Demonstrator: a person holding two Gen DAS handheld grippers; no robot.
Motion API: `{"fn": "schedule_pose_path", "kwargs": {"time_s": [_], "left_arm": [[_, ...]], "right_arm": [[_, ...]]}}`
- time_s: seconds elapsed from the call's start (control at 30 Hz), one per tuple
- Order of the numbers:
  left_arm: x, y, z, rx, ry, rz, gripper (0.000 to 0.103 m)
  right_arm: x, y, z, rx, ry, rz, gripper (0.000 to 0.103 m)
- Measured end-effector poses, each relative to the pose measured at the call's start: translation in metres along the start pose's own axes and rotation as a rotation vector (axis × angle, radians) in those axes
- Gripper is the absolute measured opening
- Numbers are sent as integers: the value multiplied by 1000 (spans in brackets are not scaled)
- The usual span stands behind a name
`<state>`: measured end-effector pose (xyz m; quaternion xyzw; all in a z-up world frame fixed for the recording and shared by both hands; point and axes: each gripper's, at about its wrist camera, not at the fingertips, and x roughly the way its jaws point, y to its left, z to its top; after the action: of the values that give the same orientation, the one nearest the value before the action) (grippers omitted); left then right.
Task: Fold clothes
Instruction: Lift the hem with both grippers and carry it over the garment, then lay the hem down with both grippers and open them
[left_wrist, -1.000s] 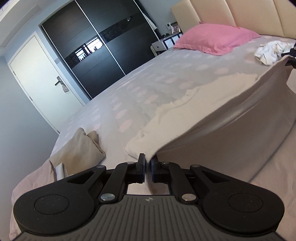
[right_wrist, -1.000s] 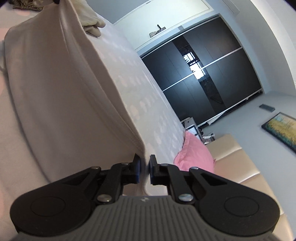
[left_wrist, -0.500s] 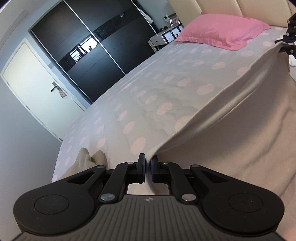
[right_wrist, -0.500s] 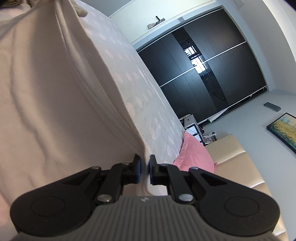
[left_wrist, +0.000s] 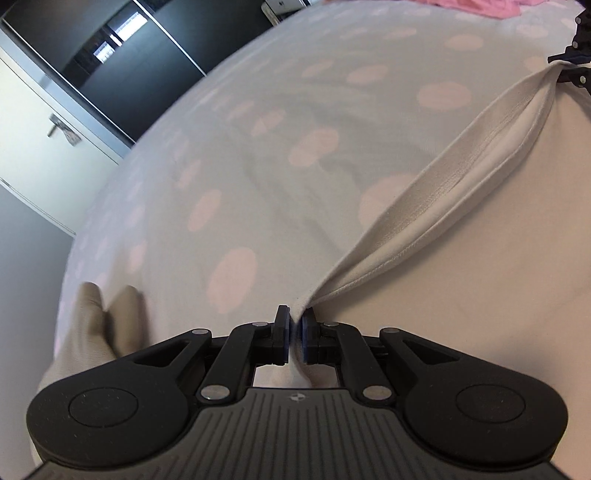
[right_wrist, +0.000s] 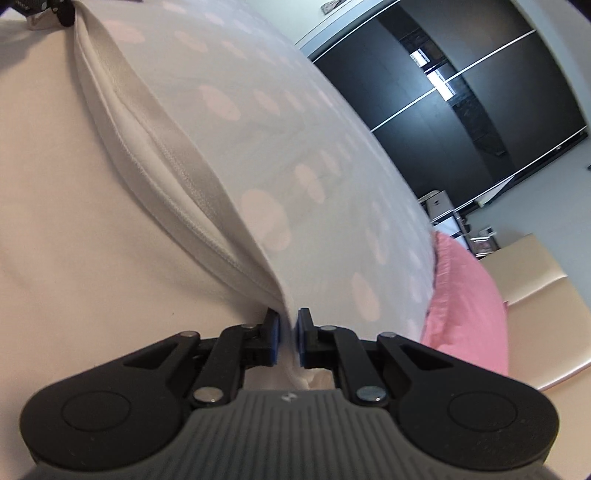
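The left gripper (left_wrist: 294, 325) pinches 1 corner of a cream garment (left_wrist: 461, 266), and the right gripper (right_wrist: 287, 326) pinches the other corner of the same hemmed edge. Both sets of jaws are nearly closed but easing apart, with fabric still between the blue pads in each wrist view. The cloth bunches into a small tuft right at each pair of fingertips.

Between the 2 grippers the hem (left_wrist: 443, 199) hangs in a shallow curve, its 2 layers gaping slightly so the paler inner face shows. The rest of the garment spreads flat toward the near side of the bed, over the grey bedspread with pink dots (left_wrist: 258, 166).

In the left wrist view the right gripper appears small at the upper right edge, at the far end of the hem. A folded beige cloth (left_wrist: 99, 317) lies on the bedspread just left of the left gripper. In the right wrist view a pink pillow (right_wrist: 469, 306) sits at the head of the bed against a cream headboard (right_wrist: 535, 280). A dark sliding wardrobe (right_wrist: 461, 92) stands beyond the bed, with a white door (left_wrist: 48, 140) beside it.
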<state>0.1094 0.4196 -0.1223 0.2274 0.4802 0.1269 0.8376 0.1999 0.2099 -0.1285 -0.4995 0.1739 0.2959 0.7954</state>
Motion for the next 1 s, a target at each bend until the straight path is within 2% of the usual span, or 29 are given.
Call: {"fn": "schedule_pose_path", "kwargs": {"time_s": [0.1,0.17,0.3,0.37,0.43,0.47,0.5,0.53,0.6,0.7,0.8,0.87,1.0], "left_arm": [[16,-3,-4,-4,1,15,17],[19,1,-4,-35,-23,49,24],[17,26,2,-164,-44,138,25],[12,43,4,-226,-37,147,25],[1,55,3,-275,-45,149,25],[-7,57,2,-283,-56,119,25],[-14,59,0,-291,-67,90,25],[-22,60,-2,-299,-78,60,25],[-28,45,-4,-276,-97,7,21],[-37,21,-7,-242,-125,-73,18],[-23,-8,-8,-247,-91,-166,16],[-9,-25,-8,-252,-71,-192,15],[6,-33,-2,-311,-117,-166,12]], "right_arm": [[12,5,-1,-8,9,-22,38],[17,0,-1,25,21,-31,38],[26,-23,0,138,59,-56,38],[28,-35,-2,178,74,-82,38],[31,-52,0,245,76,-60,37],[25,-56,-3,287,69,-32,37],[20,-59,-5,329,61,-3,30],[15,-62,-8,370,55,26,17],[11,-59,-10,430,52,93,15],[9,-38,-10,514,48,248,10],[10,-16,-4,565,35,361,9],[14,-1,0,586,29,412,8],[17,10,9,651,-9,434,7]]}}
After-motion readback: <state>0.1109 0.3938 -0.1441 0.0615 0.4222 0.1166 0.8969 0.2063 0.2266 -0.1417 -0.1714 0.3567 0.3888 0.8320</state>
